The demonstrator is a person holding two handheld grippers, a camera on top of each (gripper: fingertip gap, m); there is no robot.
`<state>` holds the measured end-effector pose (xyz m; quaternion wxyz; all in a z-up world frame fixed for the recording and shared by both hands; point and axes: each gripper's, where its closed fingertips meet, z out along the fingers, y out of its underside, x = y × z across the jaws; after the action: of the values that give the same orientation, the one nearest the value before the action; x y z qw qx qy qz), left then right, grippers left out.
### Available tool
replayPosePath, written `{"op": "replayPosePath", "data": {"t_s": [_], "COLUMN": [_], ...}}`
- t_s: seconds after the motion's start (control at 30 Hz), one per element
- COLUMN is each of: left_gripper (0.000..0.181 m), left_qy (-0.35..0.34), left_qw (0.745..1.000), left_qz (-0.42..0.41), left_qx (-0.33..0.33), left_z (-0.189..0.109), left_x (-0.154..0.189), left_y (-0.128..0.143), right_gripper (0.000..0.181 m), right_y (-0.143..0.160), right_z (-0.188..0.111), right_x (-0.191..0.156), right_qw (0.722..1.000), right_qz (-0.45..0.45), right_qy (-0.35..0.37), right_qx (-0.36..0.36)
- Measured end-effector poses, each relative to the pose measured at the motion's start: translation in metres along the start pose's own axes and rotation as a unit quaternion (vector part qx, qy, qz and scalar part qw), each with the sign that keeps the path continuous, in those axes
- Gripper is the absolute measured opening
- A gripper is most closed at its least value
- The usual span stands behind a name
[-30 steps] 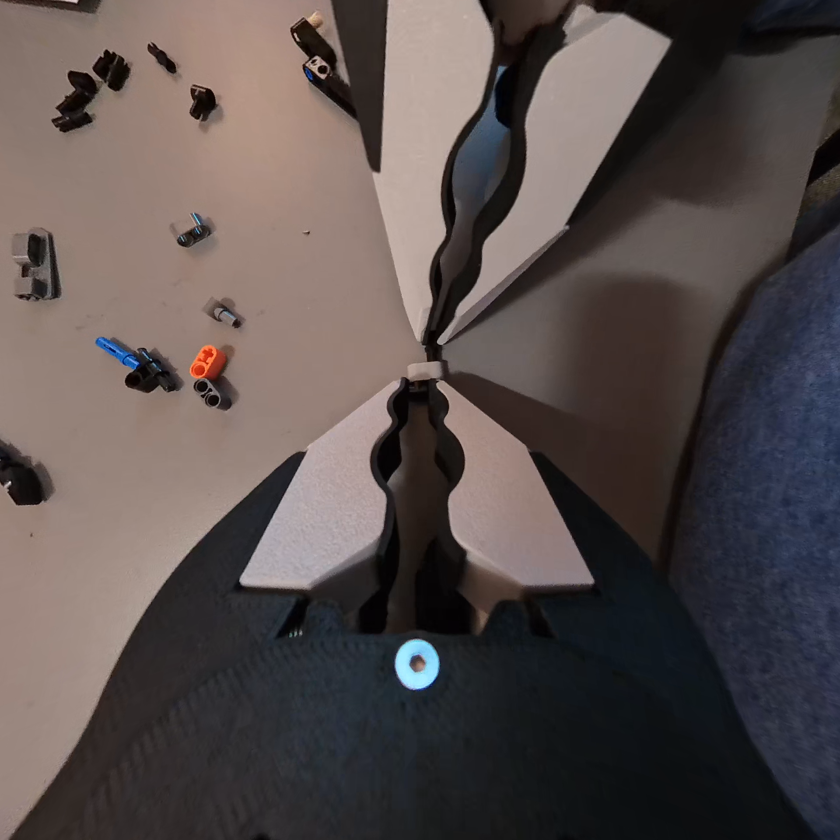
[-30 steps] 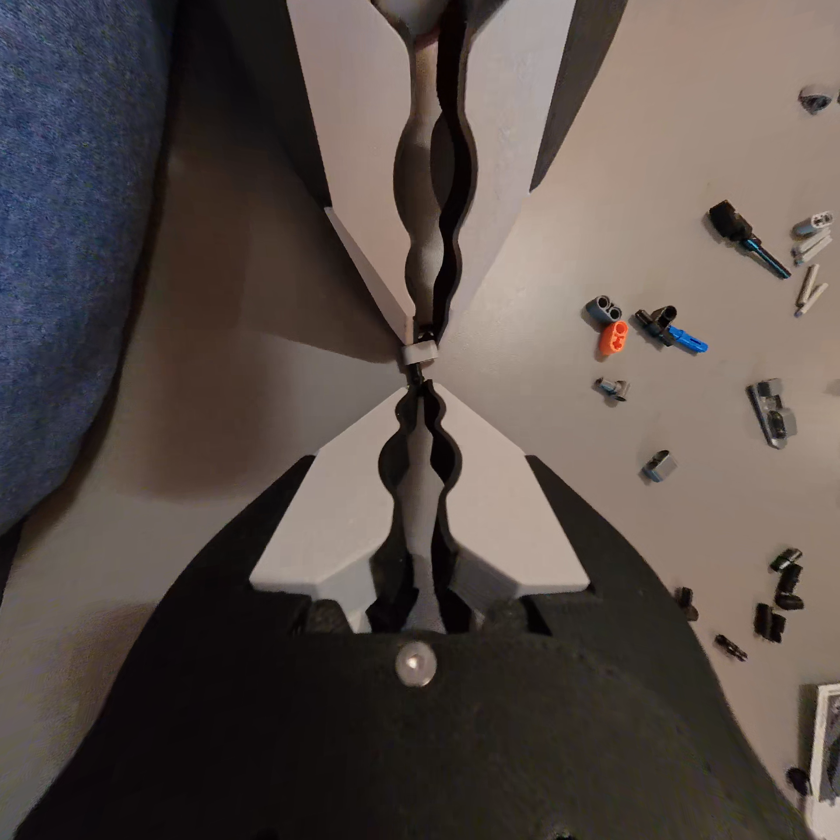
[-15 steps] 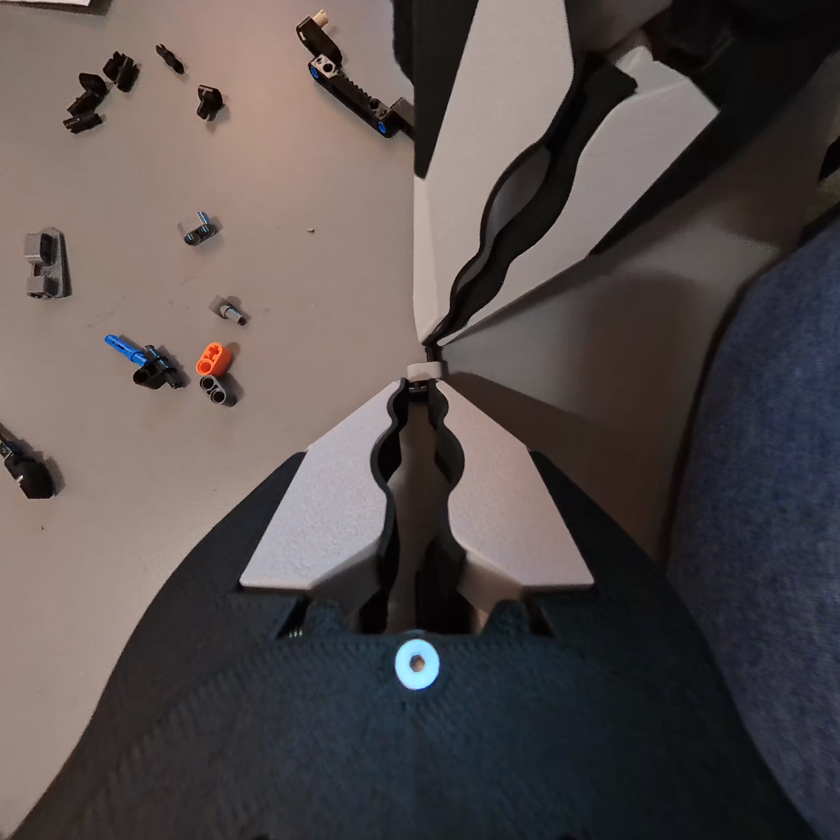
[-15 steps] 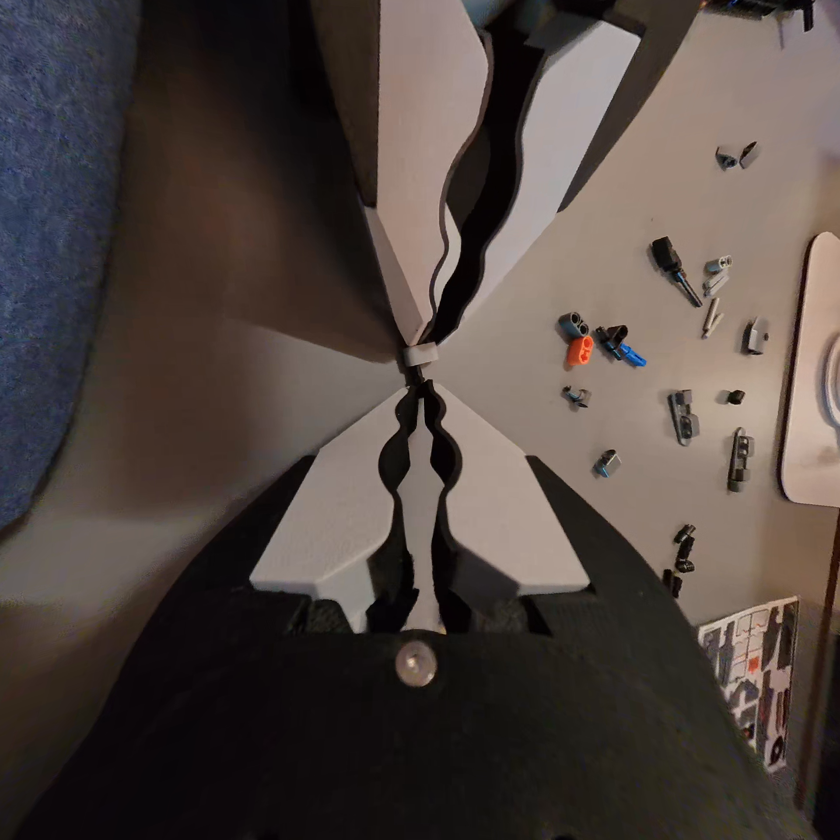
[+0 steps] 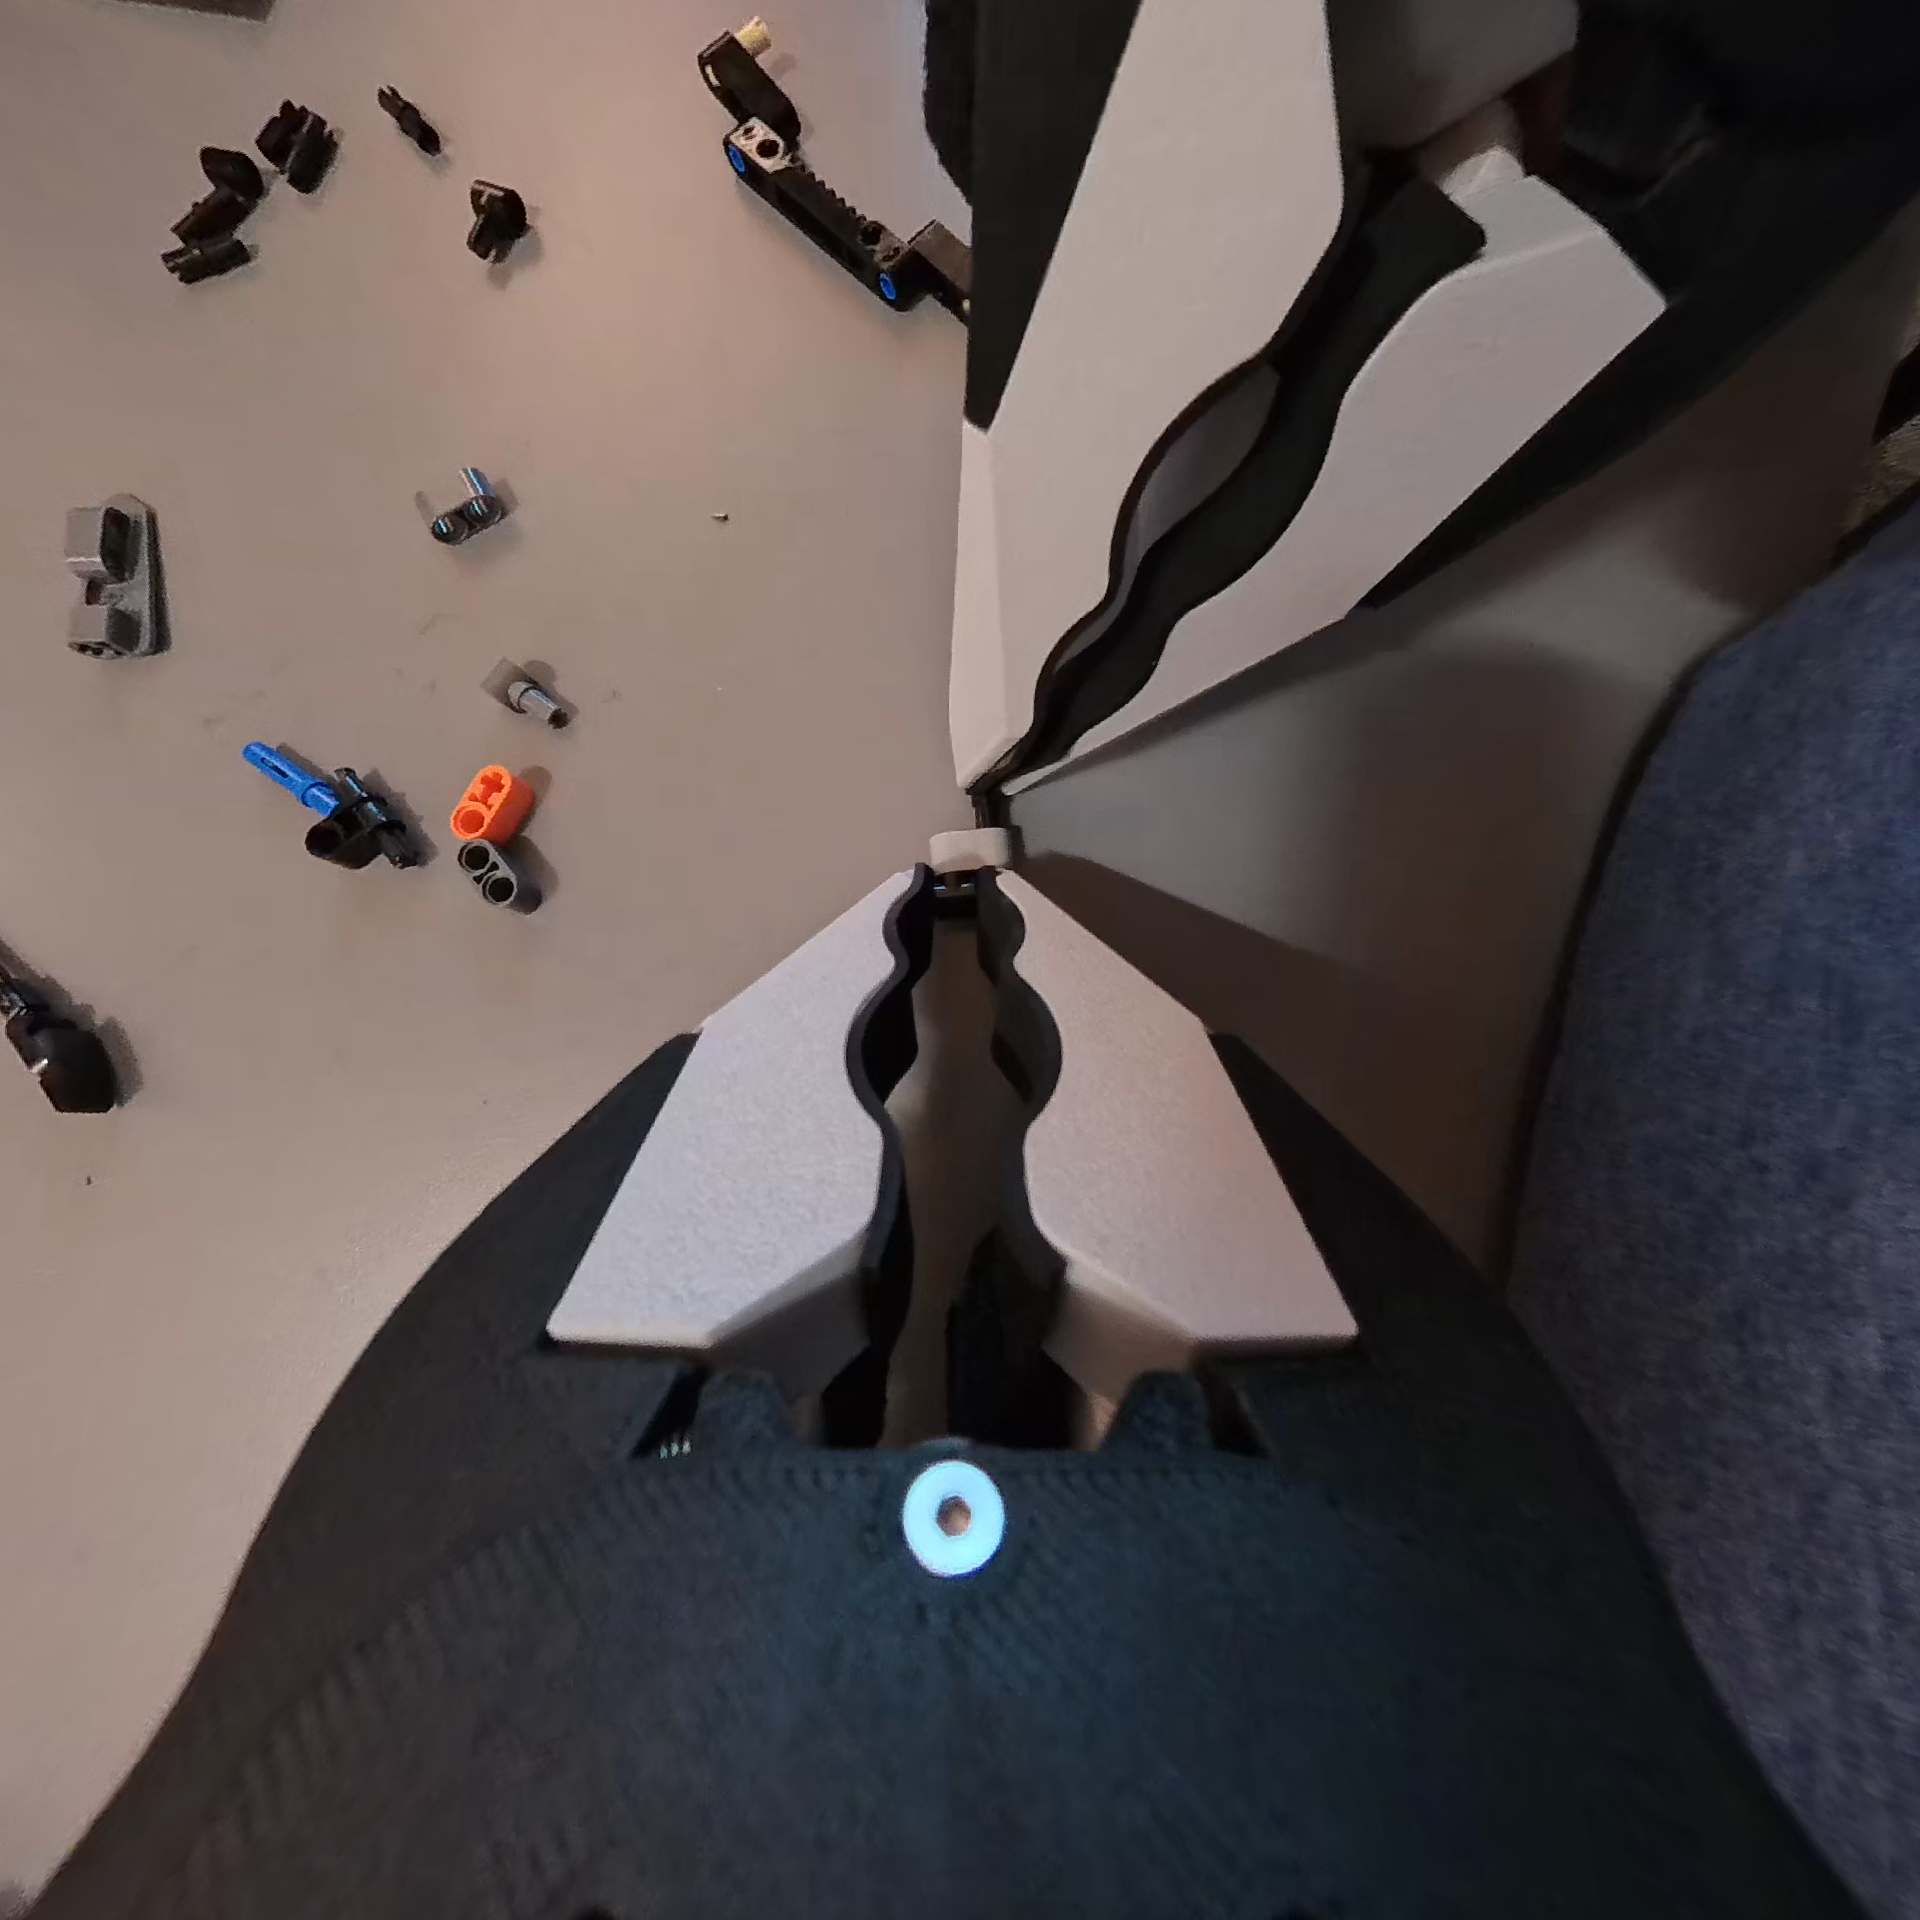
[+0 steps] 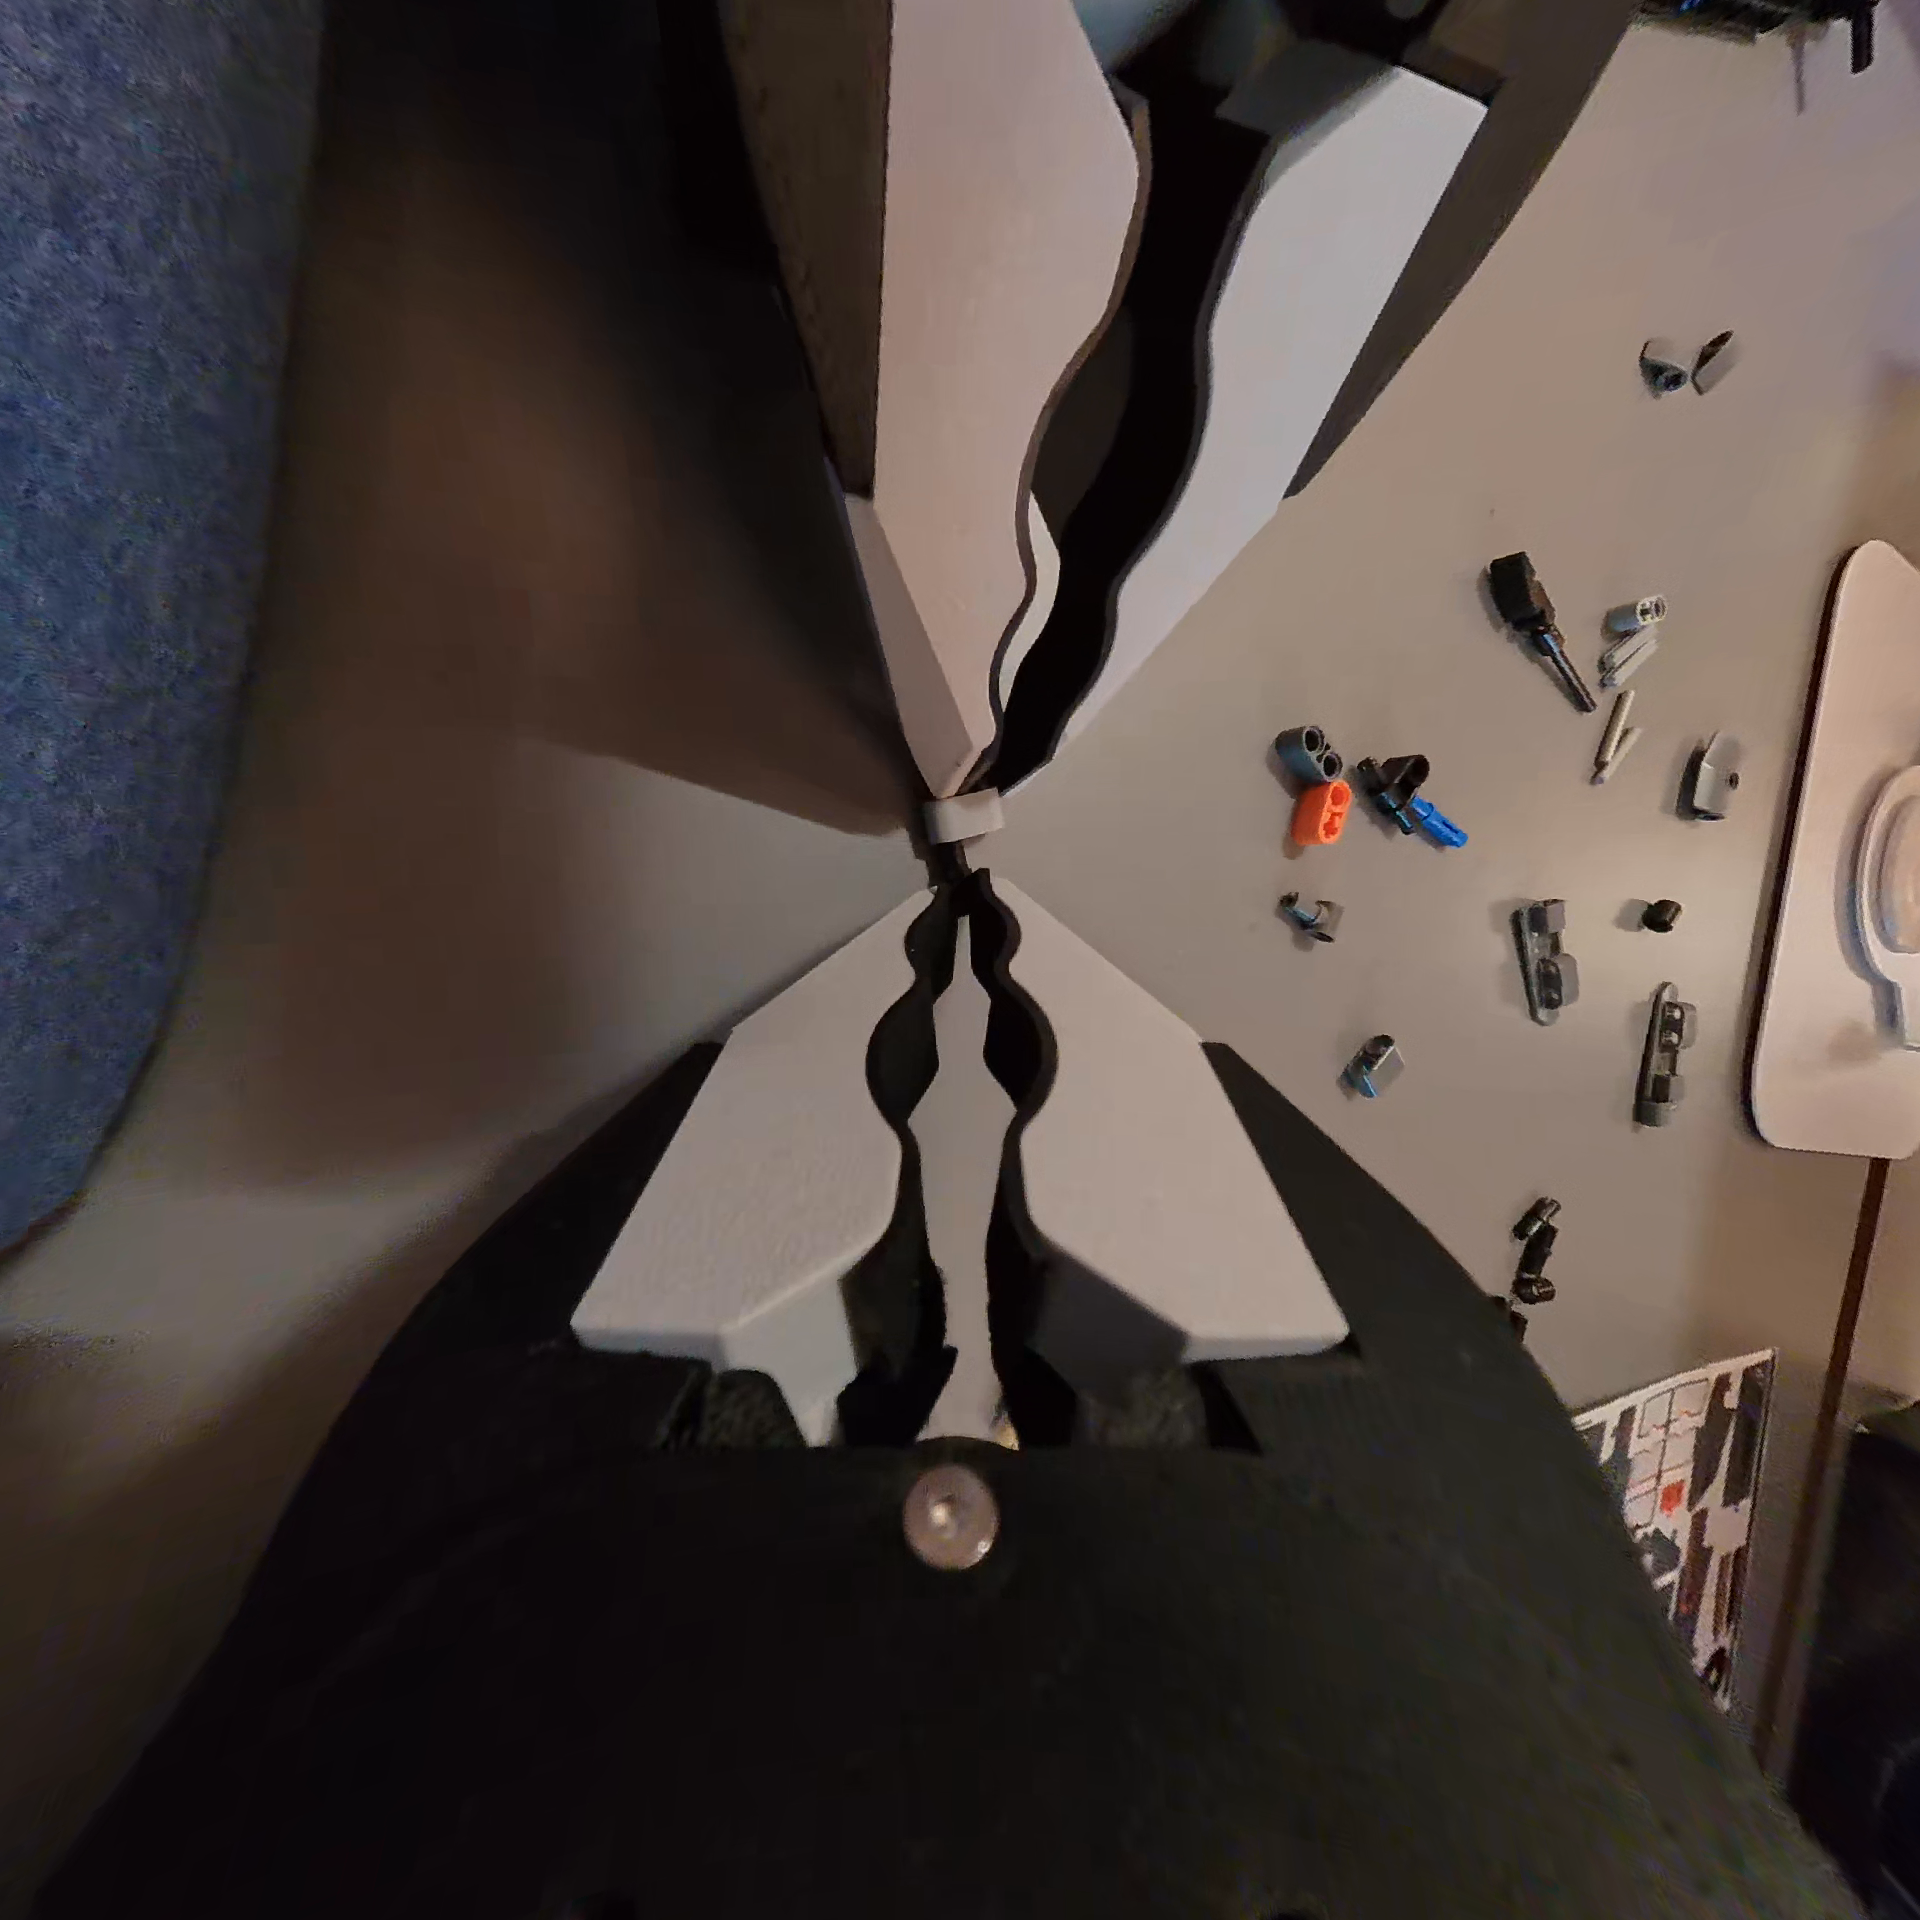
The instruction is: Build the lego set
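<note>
My left gripper (image 5: pixel 961 885) and right gripper (image 6: pixel 956 881) meet tip to tip above the grey table (image 5: pixel 675 520). Between them is a short black pin (image 6: pixel 948 860) with a light grey bush (image 5: pixel 971 847) around its middle; the bush also shows in the right wrist view (image 6: pixel 964 816). Each gripper is shut on one end of the pin. The right gripper (image 5: pixel 987 798) comes in from the top of the left wrist view, tilted to the right. The left gripper (image 6: pixel 975 781) comes in from the top of the right wrist view.
Loose pieces lie on the table: an orange connector (image 5: pixel 491 802), a blue pin in a black connector (image 5: pixel 332 805), a grey block (image 5: pixel 114 577), a black beam (image 5: pixel 831 218). A white tray (image 6: pixel 1808 831) and a printed booklet (image 6: pixel 1683 1507) lie at the right. Blue cloth (image 5: pixel 1745 1143) borders the near edge.
Both grippers have turned about the joined pin, so each sees the other tilted sideways. The right wrist view now takes in more of the table, the tray and the booklet. Both stay shut.
</note>
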<state>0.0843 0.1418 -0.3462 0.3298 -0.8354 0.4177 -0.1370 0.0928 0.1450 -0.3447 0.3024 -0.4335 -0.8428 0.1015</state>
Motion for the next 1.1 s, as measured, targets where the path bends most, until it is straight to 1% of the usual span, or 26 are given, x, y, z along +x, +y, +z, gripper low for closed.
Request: {"op": "replayPosePath", "data": {"t_s": [0.03,0.3,0.47,0.6,0.67,0.7,0.73,0.77,0.83,0.93,1.0,1.1], "left_gripper": [0.006,0.006,0.006,0.006,0.006,0.006,0.006,0.006,0.006,0.007,0.007,0.006], "left_qy": [-0.001,-0.004,-0.006,0.003,0.008,0.005,0.002,0.005,0.015,0.020,0.024,0.029], "left_qw": [1.000,1.000,1.000,1.000,1.000,1.000,1.000,1.000,1.000,1.000,1.000,1.000], "left_qz": [0.001,-0.003,-0.001,-0.003,0.000,0.002,0.008,0.003,-0.004,-0.002,-0.002,0.001], "left_qx": [-0.001,-0.013,-0.013,-0.007,-0.002,0.001,-0.005,-0.005,0.003,0.001,0.003,0.004], "left_z": [0.000,-0.001,-0.001,-0.002,0.000,0.001,0.001,0.001,0.001,0.000,0.001,0.001], "left_x": [0.000,-0.001,-0.001,-0.002,-0.001,-0.001,-0.003,-0.005,-0.003,-0.004,-0.005,-0.005], "left_y": [0.000,0.001,0.002,0.002,0.000,-0.002,-0.001,0.000,-0.001,0.000,0.000,-0.001], "right_gripper": [0.000,0.000,0.000,0.000,0.000,0.000,0.000,0.000,0.000,0.000,0.000,0.000], "right_y": [0.000,-0.002,-0.003,-0.005,-0.020,-0.021,-0.016,-0.013,-0.013,-0.014,-0.007,-0.002], "right_z": [0.000,0.001,0.001,-0.001,-0.007,-0.005,0.000,0.002,-0.001,-0.013,-0.016,-0.014], "right_x": [0.000,0.000,0.001,0.001,-0.004,-0.006,-0.006,-0.007,-0.006,0.000,0.006,0.004], "right_qw": [1.000,0.999,0.999,0.991,0.978,0.977,0.980,0.980,0.977,0.964,0.960,0.956], "right_qz": [-0.006,-0.026,0.032,0.098,0.126,0.130,0.124,0.122,0.129,0.166,0.187,0.203], "right_qy": [0.001,0.006,-0.015,-0.067,-0.115,-0.128,-0.125,-0.129,-0.140,-0.157,-0.156,-0.163], "right_qx": [-0.003,-0.024,0.017,0.062,0.117,0.112,0.092,0.087,0.095,0.133,0.137,0.134]}}
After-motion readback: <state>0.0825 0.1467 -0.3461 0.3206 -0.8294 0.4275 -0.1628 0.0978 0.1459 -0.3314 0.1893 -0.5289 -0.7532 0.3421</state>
